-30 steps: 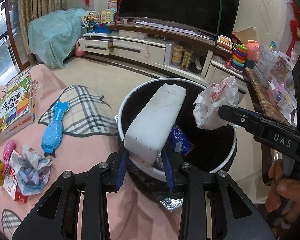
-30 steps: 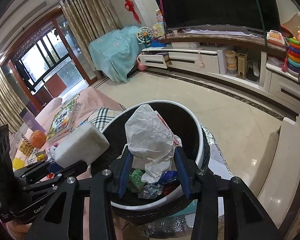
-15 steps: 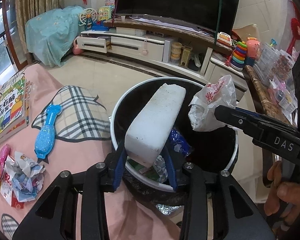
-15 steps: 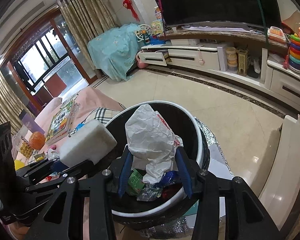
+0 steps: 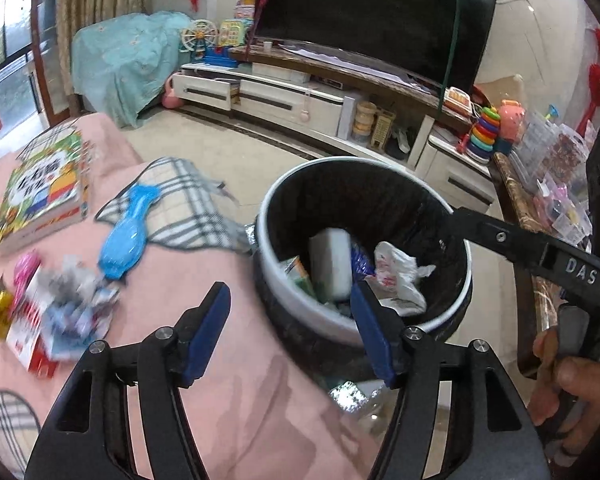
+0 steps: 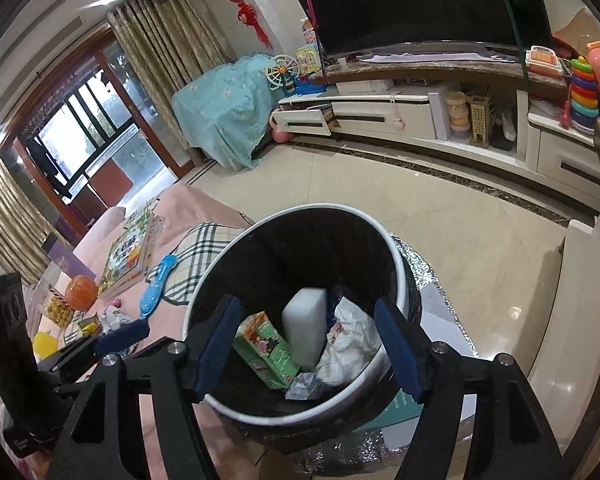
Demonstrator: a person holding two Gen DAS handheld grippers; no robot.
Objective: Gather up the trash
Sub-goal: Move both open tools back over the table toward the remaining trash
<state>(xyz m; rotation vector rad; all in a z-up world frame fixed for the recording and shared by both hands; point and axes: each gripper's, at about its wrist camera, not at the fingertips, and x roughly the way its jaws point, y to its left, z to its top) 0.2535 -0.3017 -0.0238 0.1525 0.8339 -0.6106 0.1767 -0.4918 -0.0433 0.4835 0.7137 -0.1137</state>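
While both grippers' fingers (image 5: 290,328) (image 6: 308,348) gape empty, foam block (image 6: 306,330) in bin (image 5: 296,316) (bag (image 6: 352,348) beside), wrappers (image 5: 66,308) on pink cloth (image 5: 236,380).

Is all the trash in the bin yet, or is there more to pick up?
Partly done. The white foam block, the crumpled plastic bag and a green carton already lie inside the trash bin. Nothing is in hand: the left gripper and right gripper are both open and empty. Left to collect: the crumpled wrappers on the pink cloth.
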